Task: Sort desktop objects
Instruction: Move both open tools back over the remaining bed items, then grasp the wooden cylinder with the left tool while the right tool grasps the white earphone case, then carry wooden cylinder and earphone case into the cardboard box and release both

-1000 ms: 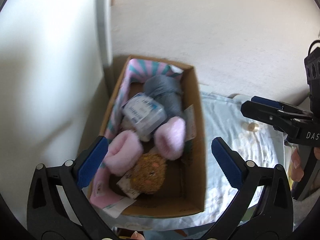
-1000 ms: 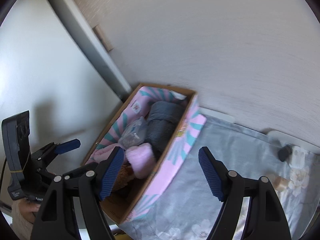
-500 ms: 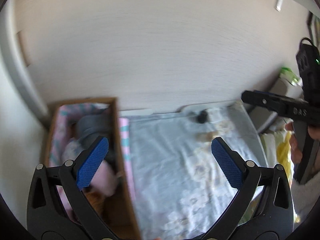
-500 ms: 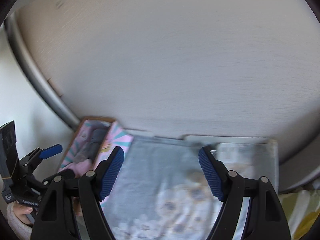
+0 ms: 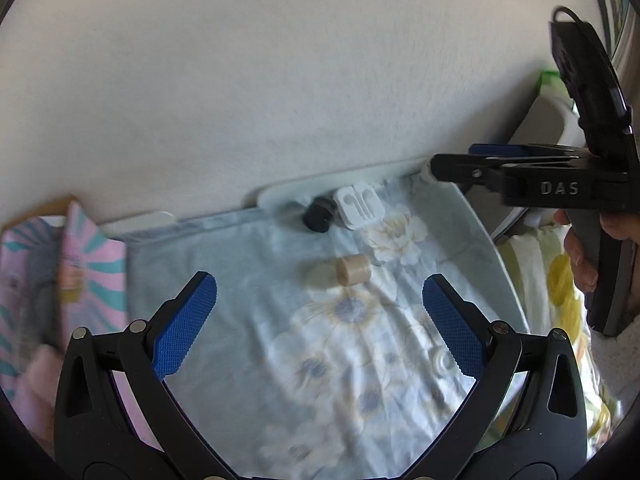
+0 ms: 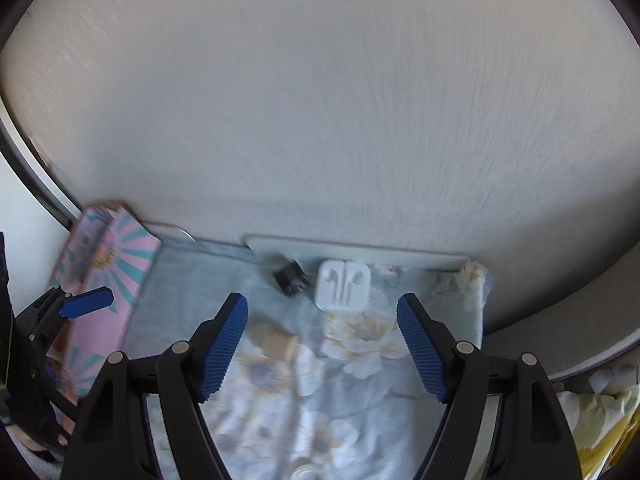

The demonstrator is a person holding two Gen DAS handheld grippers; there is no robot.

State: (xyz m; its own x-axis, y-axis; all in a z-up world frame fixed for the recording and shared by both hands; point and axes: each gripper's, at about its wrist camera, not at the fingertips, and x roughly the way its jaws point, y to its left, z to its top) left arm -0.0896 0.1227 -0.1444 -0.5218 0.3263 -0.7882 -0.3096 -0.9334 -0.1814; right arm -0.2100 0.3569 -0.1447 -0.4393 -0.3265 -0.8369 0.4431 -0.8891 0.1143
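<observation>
Floral blue cloth [image 5: 248, 264] fills mid-frame; left gripper [image 5: 320, 322] and right gripper [image 6: 322, 346] both gape empty, earphone case [image 6: 342, 286] near the wall.

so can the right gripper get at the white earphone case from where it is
Probably yes: the right gripper is open and empty, the white earphone case lies just ahead on the floral cloth, nothing between; a small black object sits beside it.

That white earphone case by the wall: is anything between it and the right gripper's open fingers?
Nothing visible blocks it. The white earphone case lies on bare floral cloth straight ahead of the right gripper. The black object and beige cylinder sit off to the left.
</observation>
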